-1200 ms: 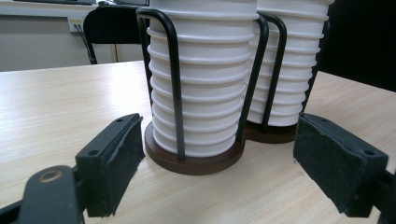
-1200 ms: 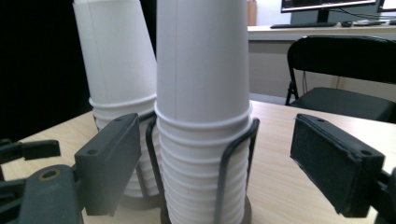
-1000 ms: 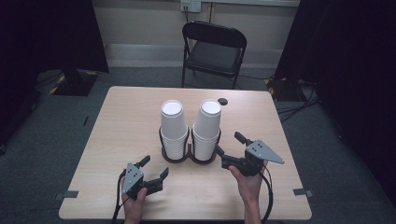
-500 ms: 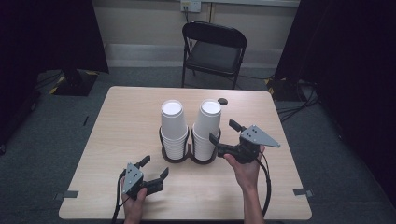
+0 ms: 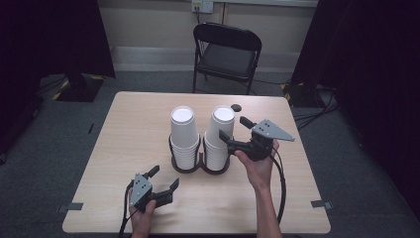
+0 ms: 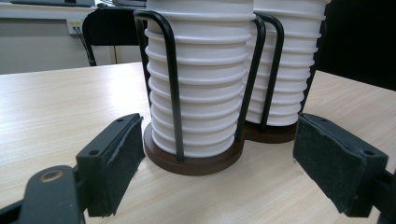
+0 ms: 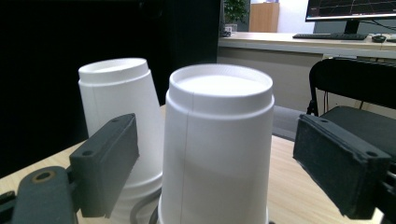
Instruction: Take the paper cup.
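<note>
now two white cup stacks [image 5: 203, 136] sit in wire holders [image 5: 200, 161].

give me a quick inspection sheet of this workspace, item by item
surface: light wood table, bare apart from the items below
job's things: two stacks of upside-down white cups, left stack and right stack, each in a black wire holder on a dark round base
clutter: small dark round object near the far edge
grippers: right gripper open, raised beside the top cup of the right stack, jaws either side of it, not touching; left gripper open, low on the table, facing the left holder
cables: one black cable trails from the right gripper
surroundings: black folding chair behind the table, dark curtains, grey floor
</note>
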Demonstrator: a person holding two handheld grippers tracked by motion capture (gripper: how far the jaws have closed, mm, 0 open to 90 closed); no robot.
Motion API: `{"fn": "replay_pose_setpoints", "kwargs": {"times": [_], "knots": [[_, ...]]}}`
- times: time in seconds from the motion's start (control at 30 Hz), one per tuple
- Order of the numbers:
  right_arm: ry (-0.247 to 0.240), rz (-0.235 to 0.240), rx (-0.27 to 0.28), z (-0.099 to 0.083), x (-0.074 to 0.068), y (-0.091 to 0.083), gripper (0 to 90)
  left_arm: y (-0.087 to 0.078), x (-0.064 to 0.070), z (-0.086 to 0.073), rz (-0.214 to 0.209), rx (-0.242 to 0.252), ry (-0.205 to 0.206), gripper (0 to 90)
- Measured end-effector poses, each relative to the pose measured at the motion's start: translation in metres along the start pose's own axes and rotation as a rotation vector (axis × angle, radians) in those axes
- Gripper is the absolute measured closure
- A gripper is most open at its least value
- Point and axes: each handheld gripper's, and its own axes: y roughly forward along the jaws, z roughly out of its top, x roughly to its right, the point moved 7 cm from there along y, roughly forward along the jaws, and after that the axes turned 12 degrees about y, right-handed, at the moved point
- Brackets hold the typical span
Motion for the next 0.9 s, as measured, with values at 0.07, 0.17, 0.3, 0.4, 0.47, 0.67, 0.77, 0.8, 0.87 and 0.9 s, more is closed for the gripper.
{"fn": "replay_pose_setpoints", "kwargs": {"times": [0.07, 0.17, 0.3, 0.4, 0.47, 0.67, 0.77, 0.8, 0.87, 0.9], "knots": [[0.003, 0.004, 0.001, 0.004, 0.000, 0.005, 13.8, 0.000, 0.000, 0.000, 0.002, 0.002, -0.006, 16.1], [0.000, 0.008, -0.005, 0.007, 0.000, 0.010, 13.7, 0.000, 0.000, 0.000, 0.002, 0.005, -0.010, 16.1], [0.003, 0.015, -0.005, 0.012, 0.000, 0.019, 13.6, -0.001, 0.000, 0.000, 0.000, 0.005, -0.005, 16.1], [0.007, 0.011, -0.016, 0.013, 0.001, 0.025, 13.6, -0.001, 0.000, 0.000, 0.001, 0.004, -0.003, 16.1], [0.004, 0.013, -0.026, 0.012, 0.002, 0.029, 13.6, -0.001, 0.000, 0.000, 0.002, 0.005, -0.004, 16.1], [0.014, 0.024, -0.064, 0.006, 0.004, 0.040, 13.7, -0.001, 0.000, 0.000, 0.003, 0.005, -0.003, 16.1], [0.025, 0.042, -0.081, 0.001, 0.005, 0.044, 13.8, -0.002, 0.000, 0.000, 0.003, 0.005, -0.002, 16.1], [0.024, 0.039, -0.084, -0.001, 0.005, 0.045, 13.8, -0.001, 0.000, 0.000, 0.003, 0.005, -0.002, 16.1], [0.025, 0.041, -0.095, -0.004, 0.006, 0.048, 13.8, -0.002, 0.000, 0.000, 0.007, 0.006, -0.003, 16.1], [0.038, 0.042, -0.100, -0.008, 0.007, 0.050, 13.6, -0.002, 0.000, 0.000, 0.008, 0.005, -0.002, 16.1]]}}
